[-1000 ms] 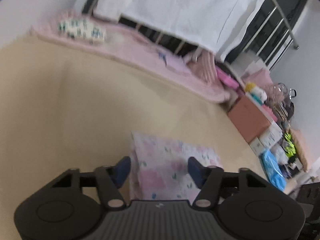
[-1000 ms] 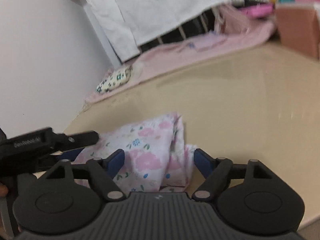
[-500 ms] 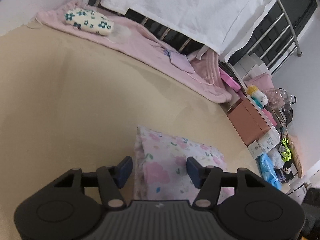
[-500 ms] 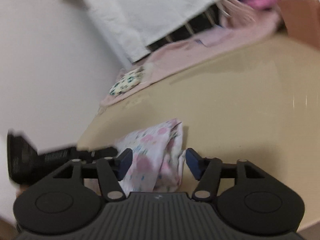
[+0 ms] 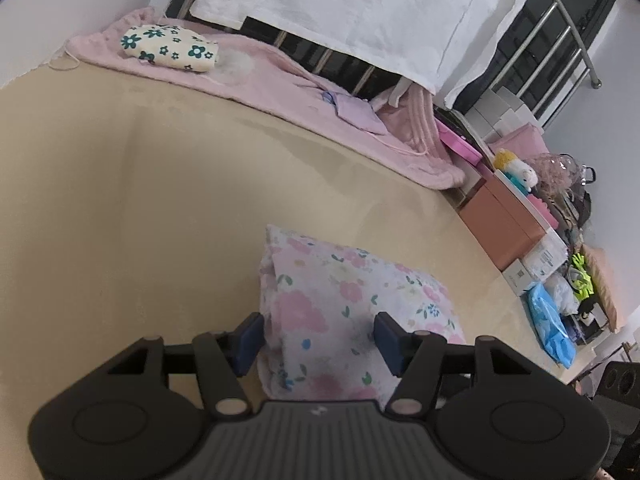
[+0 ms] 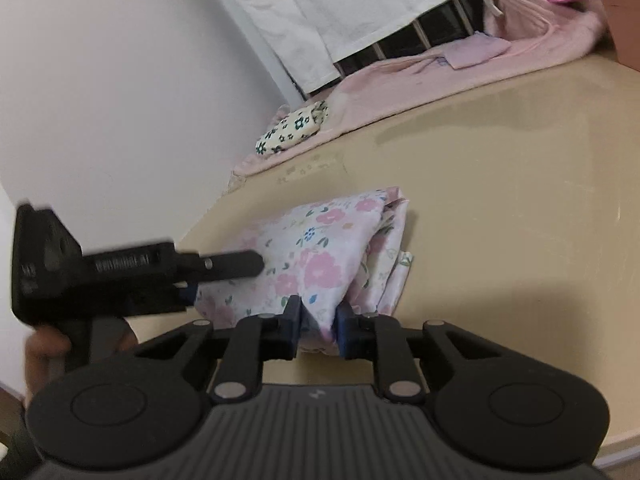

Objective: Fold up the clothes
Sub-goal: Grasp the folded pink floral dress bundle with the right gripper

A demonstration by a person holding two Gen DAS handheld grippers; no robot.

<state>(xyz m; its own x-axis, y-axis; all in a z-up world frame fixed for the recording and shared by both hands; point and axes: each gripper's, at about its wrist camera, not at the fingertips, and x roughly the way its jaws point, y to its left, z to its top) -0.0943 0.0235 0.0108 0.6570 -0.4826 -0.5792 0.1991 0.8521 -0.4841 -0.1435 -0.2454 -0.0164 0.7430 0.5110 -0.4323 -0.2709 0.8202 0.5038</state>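
Note:
A folded white cloth with pink flowers (image 5: 340,288) lies on the beige table (image 5: 160,200). My left gripper (image 5: 319,340) hovers at its near end, open, with its blue pads (image 5: 250,338) straddling the fabric without squeezing it. In the right wrist view the same cloth (image 6: 320,240) shows stacked folds along its right side. My right gripper (image 6: 319,322) has its jaws closing, and a ridge of the cloth's near edge is pinched between them. The left gripper (image 6: 236,264) reaches in from the left over the cloth, held by a person's hand (image 6: 44,350).
A pink blanket (image 5: 280,80) with a small flowered pillow (image 5: 172,46) lines the table's far edge, under a white sheet (image 5: 360,8) hung on a metal rail. A brown box (image 5: 504,224), a blue bag (image 5: 552,324) and other clutter crowd the right side.
The right jaws have gone from wide apart to pinched on the cloth's near edge. The left gripper has stayed open over the cloth, hardly moving.

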